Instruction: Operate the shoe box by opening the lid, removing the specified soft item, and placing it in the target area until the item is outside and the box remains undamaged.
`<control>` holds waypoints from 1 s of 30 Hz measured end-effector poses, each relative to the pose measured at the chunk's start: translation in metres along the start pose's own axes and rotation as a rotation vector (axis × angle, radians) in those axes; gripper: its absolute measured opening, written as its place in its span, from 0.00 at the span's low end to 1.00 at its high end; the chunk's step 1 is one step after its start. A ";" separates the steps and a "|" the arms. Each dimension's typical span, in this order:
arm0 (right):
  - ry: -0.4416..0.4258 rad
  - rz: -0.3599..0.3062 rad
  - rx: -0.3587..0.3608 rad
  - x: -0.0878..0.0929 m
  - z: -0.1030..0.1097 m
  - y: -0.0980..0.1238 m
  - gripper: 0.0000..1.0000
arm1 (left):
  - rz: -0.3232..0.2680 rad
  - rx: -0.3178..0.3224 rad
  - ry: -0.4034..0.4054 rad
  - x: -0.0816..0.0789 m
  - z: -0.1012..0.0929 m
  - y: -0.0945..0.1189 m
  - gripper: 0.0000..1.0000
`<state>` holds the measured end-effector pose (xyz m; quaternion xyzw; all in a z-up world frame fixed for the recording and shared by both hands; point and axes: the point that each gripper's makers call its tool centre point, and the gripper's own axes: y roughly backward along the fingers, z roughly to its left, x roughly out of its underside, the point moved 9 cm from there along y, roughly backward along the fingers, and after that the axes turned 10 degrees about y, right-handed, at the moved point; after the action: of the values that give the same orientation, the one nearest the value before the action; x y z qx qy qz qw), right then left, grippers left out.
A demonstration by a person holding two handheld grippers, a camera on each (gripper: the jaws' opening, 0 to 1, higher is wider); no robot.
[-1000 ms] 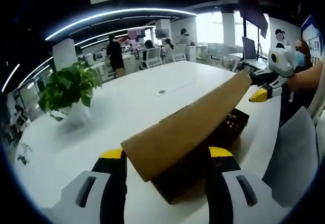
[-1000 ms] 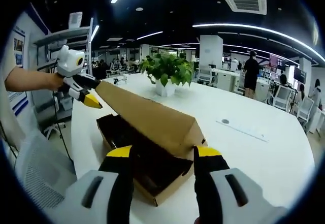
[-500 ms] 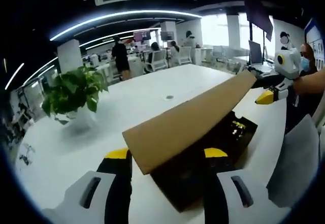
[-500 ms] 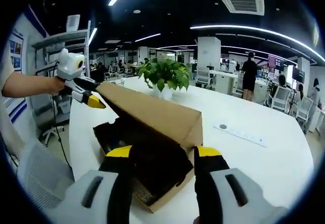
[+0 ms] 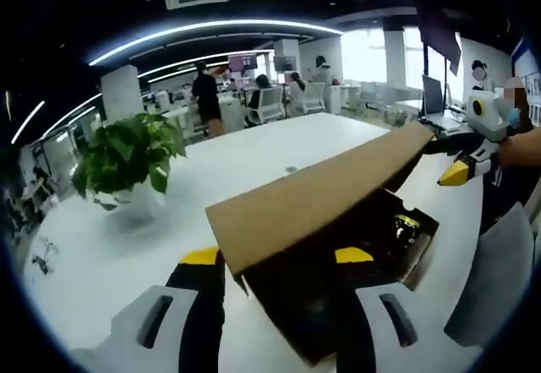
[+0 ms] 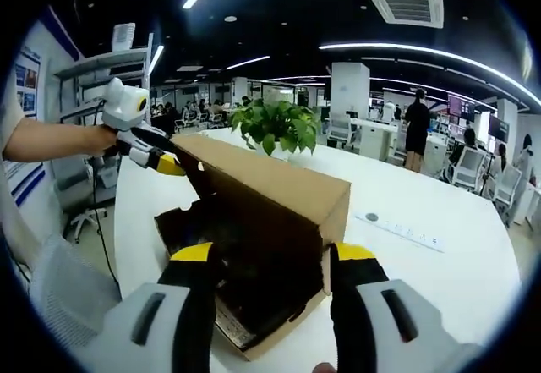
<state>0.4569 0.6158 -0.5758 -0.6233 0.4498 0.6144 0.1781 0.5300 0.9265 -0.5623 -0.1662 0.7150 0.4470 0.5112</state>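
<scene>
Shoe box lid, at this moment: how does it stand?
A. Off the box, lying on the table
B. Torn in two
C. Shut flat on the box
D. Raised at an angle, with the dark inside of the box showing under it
D: the lid slants up above the shoe box, whose dark inside shows beneath it, with a gripper at each end of the lid.

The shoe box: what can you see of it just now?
The shoe box is plain brown cardboard with a dark inside, resting on the white table. Its lid is raised, tilted up like a flap. The left gripper is at one end of the lid, the right gripper at the other. Dark contents lie inside, too dim to identify.
</scene>
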 end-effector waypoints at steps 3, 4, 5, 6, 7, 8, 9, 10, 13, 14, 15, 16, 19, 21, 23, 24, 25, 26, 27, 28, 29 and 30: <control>0.000 -0.003 0.004 -0.001 -0.003 -0.002 0.51 | -0.004 -0.016 0.001 -0.002 0.005 -0.001 0.38; 0.001 -0.003 0.004 -0.002 -0.005 -0.003 0.50 | -0.004 -0.018 0.001 -0.003 0.006 -0.001 0.35; -0.001 -0.002 0.004 -0.002 -0.007 -0.003 0.50 | -0.005 -0.023 0.003 -0.004 0.008 -0.002 0.33; -0.003 -0.002 0.004 -0.003 -0.008 -0.003 0.49 | -0.005 -0.025 0.004 -0.004 0.009 -0.002 0.32; -0.006 -0.001 0.005 -0.003 -0.009 -0.004 0.49 | -0.005 -0.031 0.002 -0.005 0.011 -0.003 0.29; -0.006 -0.001 0.005 -0.003 -0.010 -0.005 0.49 | -0.004 -0.037 -0.002 -0.006 0.012 -0.003 0.27; -0.005 0.000 0.004 -0.004 -0.011 -0.005 0.49 | -0.005 -0.045 -0.003 -0.007 0.014 -0.004 0.25; -0.003 0.000 0.004 -0.004 -0.012 -0.006 0.49 | -0.006 -0.050 -0.001 -0.008 0.015 -0.005 0.23; 0.000 0.001 0.006 -0.005 -0.015 -0.007 0.48 | -0.009 -0.064 0.004 -0.010 0.019 -0.007 0.17; -0.001 0.002 0.007 -0.005 -0.016 -0.008 0.47 | -0.010 -0.070 0.005 -0.011 0.020 -0.007 0.15; -0.001 0.004 0.007 -0.006 -0.018 -0.008 0.45 | -0.010 -0.078 0.007 -0.011 0.021 -0.007 0.12; -0.006 0.010 0.010 -0.006 -0.021 -0.008 0.43 | -0.012 -0.089 0.014 -0.012 0.023 -0.008 0.09; -0.021 0.025 0.022 -0.008 -0.029 -0.009 0.36 | -0.022 -0.092 0.044 -0.013 0.026 -0.009 0.05; -0.018 0.026 0.019 -0.008 -0.031 -0.010 0.35 | -0.023 -0.097 0.031 -0.014 0.027 -0.011 0.05; -0.007 0.031 0.020 -0.008 -0.033 -0.011 0.34 | -0.024 -0.099 0.024 -0.015 0.028 -0.012 0.05; 0.001 0.034 0.022 -0.008 -0.034 -0.012 0.33 | -0.025 -0.100 0.024 -0.015 0.028 -0.013 0.05; 0.006 0.034 0.024 -0.008 -0.035 -0.012 0.33 | -0.026 -0.101 0.026 -0.016 0.029 -0.013 0.04; 0.013 0.033 0.029 -0.008 -0.037 -0.012 0.32 | -0.027 -0.102 0.030 -0.017 0.030 -0.014 0.04; 0.017 0.034 0.033 -0.008 -0.038 -0.012 0.30 | -0.027 -0.104 0.037 -0.018 0.030 -0.015 0.04; 0.029 0.041 0.035 -0.007 -0.039 -0.012 0.28 | -0.026 -0.107 0.041 -0.018 0.032 -0.016 0.03; 0.034 0.044 0.034 -0.006 -0.039 -0.012 0.27 | -0.025 -0.110 0.043 -0.019 0.033 -0.017 0.03; 0.045 0.052 0.035 -0.004 -0.040 -0.012 0.27 | -0.026 -0.114 0.049 -0.019 0.034 -0.018 0.03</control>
<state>0.4912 0.5932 -0.5689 -0.6219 0.4805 0.5965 0.1629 0.5704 0.9401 -0.5566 -0.2151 0.6984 0.4762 0.4891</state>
